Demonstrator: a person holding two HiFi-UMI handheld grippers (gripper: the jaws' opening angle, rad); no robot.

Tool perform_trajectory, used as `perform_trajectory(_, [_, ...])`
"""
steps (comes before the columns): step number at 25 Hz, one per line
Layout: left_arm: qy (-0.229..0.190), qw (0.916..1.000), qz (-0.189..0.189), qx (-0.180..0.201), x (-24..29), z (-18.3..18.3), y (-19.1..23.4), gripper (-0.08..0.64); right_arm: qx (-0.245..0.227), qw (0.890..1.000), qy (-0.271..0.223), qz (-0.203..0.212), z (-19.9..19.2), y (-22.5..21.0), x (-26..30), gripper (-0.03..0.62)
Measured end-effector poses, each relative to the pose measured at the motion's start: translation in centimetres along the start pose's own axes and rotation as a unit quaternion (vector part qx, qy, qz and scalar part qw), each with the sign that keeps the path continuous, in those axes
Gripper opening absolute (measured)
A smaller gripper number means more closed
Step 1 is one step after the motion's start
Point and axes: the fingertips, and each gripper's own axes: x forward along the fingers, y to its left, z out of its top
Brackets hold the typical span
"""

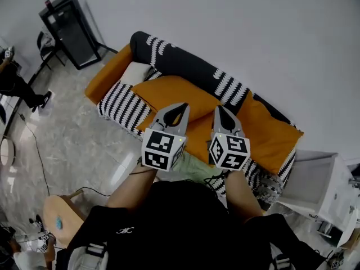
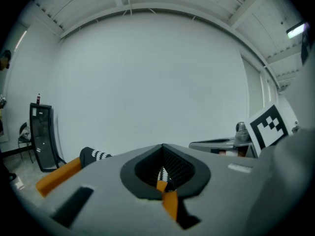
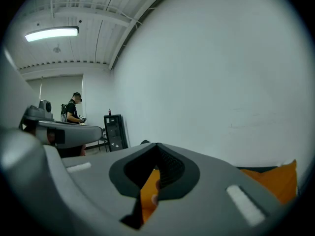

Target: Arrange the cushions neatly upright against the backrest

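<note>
At the far left a person point(image 1: 14, 86) stands on the tiled floor point(image 1: 73, 145). Beyond them one black cabinet point(image 1: 70, 30) stands against the wall.

One sofa point(image 1: 107, 72) runs slantwise from upper left to lower right, with an orange arm at its left end. Its black backrest point(image 1: 185, 61) carries white striped patches.

Three cushions show on it. One white cushion point(image 1: 136, 72) sits at the left end, touching the backrest, just beside the arm. The middle orange cushion point(image 1: 171, 91) lies tilted over the seat, its upper edge near the backrest and its lower part reaching toward the front edge. The right orange cushion point(image 1: 270, 131) fills the right end and leans on the backrest there.

Two grippers hover side by side above the sofa's front edge, both pointing toward the backrest. The left gripper point(image 1: 181, 107) has its jaws pressed together with nothing between them. In its own view the left gripper point(image 2: 163, 149) shows only a sliver of orange and stripes through the hollow behind the tips. The right gripper point(image 1: 220, 110) is likewise closed and empty. In its own view the right gripper point(image 3: 156, 146) shows orange fabric behind the closed tips. Each carries one marker cube, and neither touches a cushion.

One white box point(image 1: 315, 179) stands off the sofa's right end.
</note>
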Motion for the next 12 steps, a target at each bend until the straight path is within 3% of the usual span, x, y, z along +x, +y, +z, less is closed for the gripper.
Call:
perform_trajectory(3, [0.006, 0.9999, -0.01, 0.008, -3.5, -1.0, 5.4, 0.008, 0.002, 1.0, 0.003, -0.011, -0.7, 5.7, 1.9, 0.006])
perform_trajectory(6, [0.022, 0.9997, -0.004, -0.01, -6.7, -2.0, 10.3, 0.008, 0.002, 1.0, 0.017, -0.005, -1.3, 11.0, 3.3, 0.006])
perform_trajectory(12, [0.023, 0.9988, 0.014, -0.04, -10.0, -2.9, 16.9, 0.008, 0.004, 0.998, 0.055, 0.003, -3.5, 16.1, 5.3, 0.008])
